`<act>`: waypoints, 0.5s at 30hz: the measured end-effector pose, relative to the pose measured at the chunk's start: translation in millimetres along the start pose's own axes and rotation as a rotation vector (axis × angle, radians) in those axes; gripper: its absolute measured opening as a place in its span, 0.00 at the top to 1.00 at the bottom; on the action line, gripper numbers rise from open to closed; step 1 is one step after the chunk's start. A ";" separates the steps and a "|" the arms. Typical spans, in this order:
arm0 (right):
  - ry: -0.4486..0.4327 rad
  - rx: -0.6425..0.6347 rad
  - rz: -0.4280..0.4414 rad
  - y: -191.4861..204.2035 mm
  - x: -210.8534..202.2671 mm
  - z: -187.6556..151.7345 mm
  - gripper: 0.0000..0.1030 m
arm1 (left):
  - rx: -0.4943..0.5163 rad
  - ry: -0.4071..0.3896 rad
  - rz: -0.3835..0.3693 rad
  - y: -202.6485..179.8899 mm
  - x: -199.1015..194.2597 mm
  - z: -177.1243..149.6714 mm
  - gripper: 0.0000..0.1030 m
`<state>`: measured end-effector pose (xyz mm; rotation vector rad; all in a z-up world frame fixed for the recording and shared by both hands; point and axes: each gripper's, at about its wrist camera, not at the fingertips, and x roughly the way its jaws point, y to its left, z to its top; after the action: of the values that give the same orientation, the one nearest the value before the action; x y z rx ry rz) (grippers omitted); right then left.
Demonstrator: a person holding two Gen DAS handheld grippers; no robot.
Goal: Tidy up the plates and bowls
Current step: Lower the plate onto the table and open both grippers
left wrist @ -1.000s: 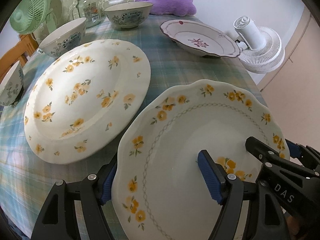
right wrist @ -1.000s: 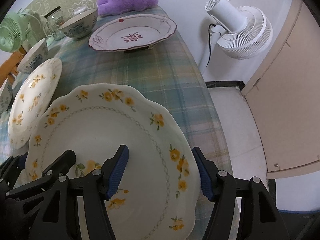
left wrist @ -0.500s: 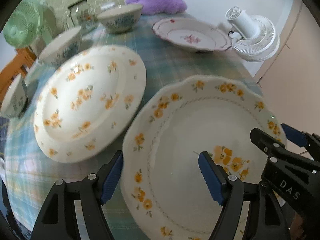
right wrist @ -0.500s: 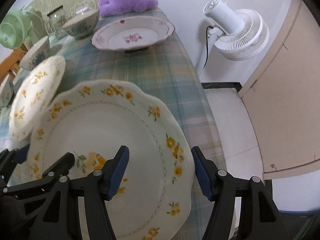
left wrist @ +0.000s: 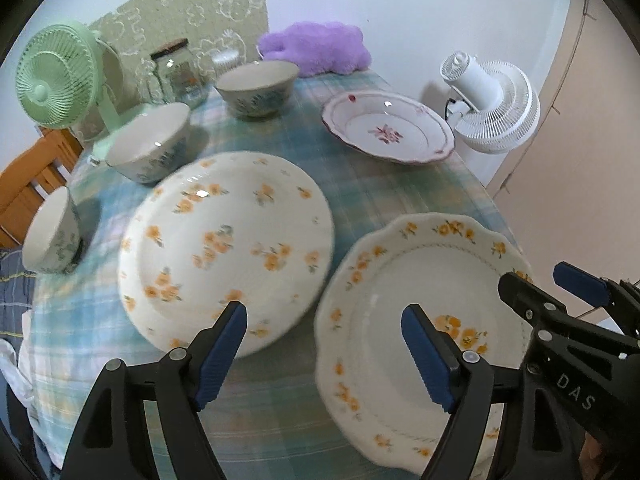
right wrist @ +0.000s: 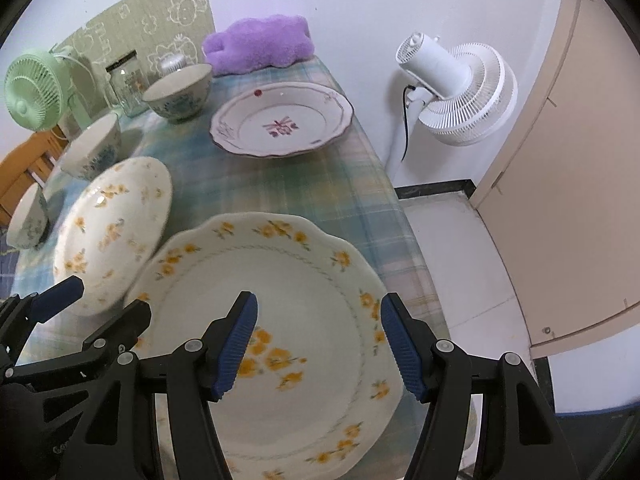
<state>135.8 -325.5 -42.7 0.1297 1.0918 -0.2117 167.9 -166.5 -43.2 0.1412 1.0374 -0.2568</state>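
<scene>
So both grippers, left gripper point(left wrist: 322, 354) and right gripper point(right wrist: 318, 350), are spread wide, probably straddling the scalloped plate point(right wrist: 280, 320) at 6 o'clock to lift it together.

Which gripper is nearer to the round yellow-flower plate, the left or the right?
Left. The left gripper has one finger over the near rim of the round plate. The right gripper is over the scalloped plate beside it.
</scene>
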 end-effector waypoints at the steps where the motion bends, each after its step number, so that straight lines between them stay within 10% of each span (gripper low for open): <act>1: -0.007 0.005 0.000 3.8 -3.4 -0.1 0.34 | -0.004 -0.012 0.001 6.0 -4.4 0.9 0.21; 15: -0.056 -0.028 -0.002 84.7 -32.0 14.8 0.34 | -0.056 -0.075 0.049 85.5 -35.1 5.9 0.21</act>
<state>154.2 -242.9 -7.5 0.0969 1.0384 -0.2009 179.5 -80.8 -10.3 0.1057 0.9647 -0.1870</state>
